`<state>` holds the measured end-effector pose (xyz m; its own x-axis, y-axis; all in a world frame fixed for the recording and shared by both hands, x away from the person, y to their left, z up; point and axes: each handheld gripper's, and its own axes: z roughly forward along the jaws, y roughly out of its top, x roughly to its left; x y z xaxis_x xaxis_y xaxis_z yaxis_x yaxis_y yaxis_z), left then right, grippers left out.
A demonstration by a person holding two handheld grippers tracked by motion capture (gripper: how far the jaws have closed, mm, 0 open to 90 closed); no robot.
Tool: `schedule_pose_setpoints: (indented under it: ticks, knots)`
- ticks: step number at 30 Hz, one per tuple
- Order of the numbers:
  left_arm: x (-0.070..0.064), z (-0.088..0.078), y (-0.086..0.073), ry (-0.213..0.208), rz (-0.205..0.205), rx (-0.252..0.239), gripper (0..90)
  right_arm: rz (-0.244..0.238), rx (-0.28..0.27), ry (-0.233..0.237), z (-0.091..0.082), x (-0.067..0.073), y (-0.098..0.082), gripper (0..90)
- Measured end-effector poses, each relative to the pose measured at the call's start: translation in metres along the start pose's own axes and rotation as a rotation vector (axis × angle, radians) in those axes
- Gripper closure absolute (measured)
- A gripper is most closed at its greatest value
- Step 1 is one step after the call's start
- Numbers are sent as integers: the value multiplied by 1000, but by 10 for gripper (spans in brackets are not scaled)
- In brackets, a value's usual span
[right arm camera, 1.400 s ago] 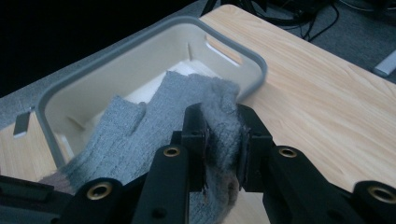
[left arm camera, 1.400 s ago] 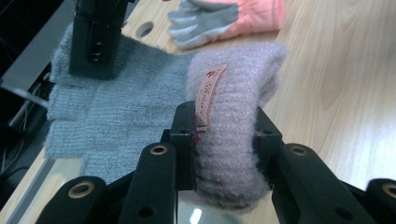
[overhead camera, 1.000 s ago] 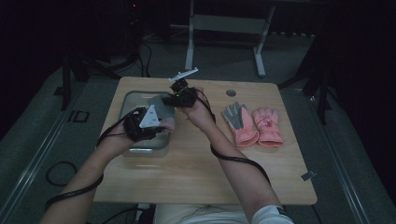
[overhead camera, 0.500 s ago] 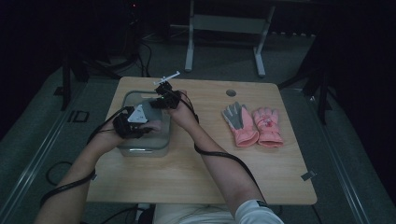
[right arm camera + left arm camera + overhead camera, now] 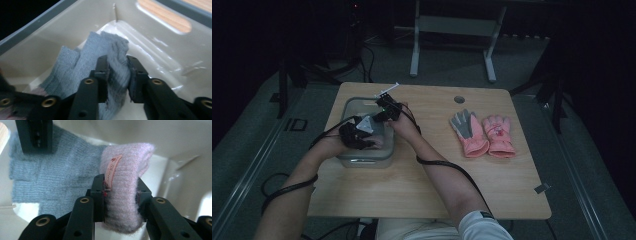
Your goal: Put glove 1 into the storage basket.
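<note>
Glove (image 5: 75,177) lowered into the bin (image 5: 160,50): left gripper (image 5: 120,192) clamps its pink cuff between the jaws. The right gripper (image 5: 117,75), its jaws just opening, still pinches the grey fingers. Full release remains; two gloves (image 5: 482,132) wait well apart on the table (image 5: 422,185).

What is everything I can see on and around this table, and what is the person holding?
Knitted glove: one, grey with a pink cuff, inside the bin, held at both ends.
Bin: one, clear plastic, on the left part of the table.
Gloves: two, pink, one palm grey, lying side by side on the right part of the table.
Table: one, light wood, with a round hole near its far edge.
Metal frame: one, pale grey, on the floor beyond the table.
Left tongs: one, black, shut on the pink cuff.
Right tongs: one, black, jaws just opening further, grey finger end between them.
</note>
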<state>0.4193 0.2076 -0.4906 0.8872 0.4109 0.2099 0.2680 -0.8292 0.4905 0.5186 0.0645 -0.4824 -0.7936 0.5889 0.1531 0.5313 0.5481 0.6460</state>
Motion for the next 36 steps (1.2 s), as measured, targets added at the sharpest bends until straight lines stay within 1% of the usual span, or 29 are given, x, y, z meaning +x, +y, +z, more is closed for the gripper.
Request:
schedule_pose_setpoints:
  ticks: [2,3,4,6,7,8,9,10,11,12,13,14,15,16,17,18,19,20,22,24,25,26,27,29,31,33,34,35,36]
  knots:
    - [4,5,2,-3,-3,33,678,4,-7,-9,-4,-2,0,666]
    - [7,8,3,-12,-11,57,676,15,-9,0,-6,-4,0,648]
    - [8,9,4,-18,-10,66,674,25,-19,15,-9,-6,-1,634]
    - [10,11,6,-20,-15,79,660,23,-27,9,-15,-9,-4,622]
    - [10,12,7,-26,-18,84,647,26,-31,14,-17,-10,-5,619]
    - [10,13,7,-34,-18,103,623,23,-34,14,-20,-11,-7,610]
    - [8,14,8,-26,-11,116,597,25,-37,14,-24,-12,-9,604]
    - [8,15,8,-28,-16,117,576,21,-41,18,-28,-14,-12,591]
    - [8,14,9,-32,-39,116,547,18,-45,19,-31,-15,-14,583]
    - [8,13,9,-28,-62,109,485,14,-53,24,-35,-17,-17,583]
    - [9,11,10,-27,-96,95,396,15,-57,24,-39,-17,-18,584]
    - [9,11,10,-27,-96,95,348,15,-57,24,-39,-17,-18,584]
    - [10,3,12,-48,-140,44,348,12,-67,23,-44,-18,-21,585]
    - [10,0,13,-37,-150,38,274,-3,-90,29,-56,-19,-26,587]
    - [10,-3,14,-25,-161,25,197,-8,-99,27,-61,-19,-29,590]
    - [8,-6,17,-9,-172,11,159,-17,-107,27,-67,-18,-32,591]
    - [7,-8,19,2,-173,2,138,-26,-116,29,-72,-18,-34,591]
    - [6,-12,21,-4,-180,-21,122,-37,-120,27,-76,-18,-36,594]
    - [2,-19,29,-18,-204,-83,77,-61,-130,20,-87,-17,-42,597]
    - [-2,-24,35,-31,-222,-142,64,-66,-137,13,-97,-19,-47,611]
    - [-4,-26,37,-36,-232,-160,58,-67,-145,12,-102,-20,-49,611]
    - [-6,-26,41,-51,-240,-181,48,-69,-149,10,-106,-20,-51,613]
    - [-8,-26,44,-60,-235,-191,26,-72,-151,7,-110,-21,-54,616]
    - [-14,-27,51,-52,-230,-218,24,-82,-156,-5,-119,-23,-58,616]
    - [-20,-27,57,-73,-225,-236,24,-88,-159,-14,-127,-25,-64,615]
    - [-28,-26,63,-94,-205,-247,24,-86,-158,-26,-134,-28,-68,614]
    - [-32,-25,66,-97,-200,-253,24,-88,-159,-35,-138,-31,-71,614]
    - [-36,-25,68,-114,-193,-260,24,-88,-165,-39,-141,-33,-74,612]
    - [-41,-24,71,-114,-184,-265,24,-89,-168,-43,-145,-36,-76,611]
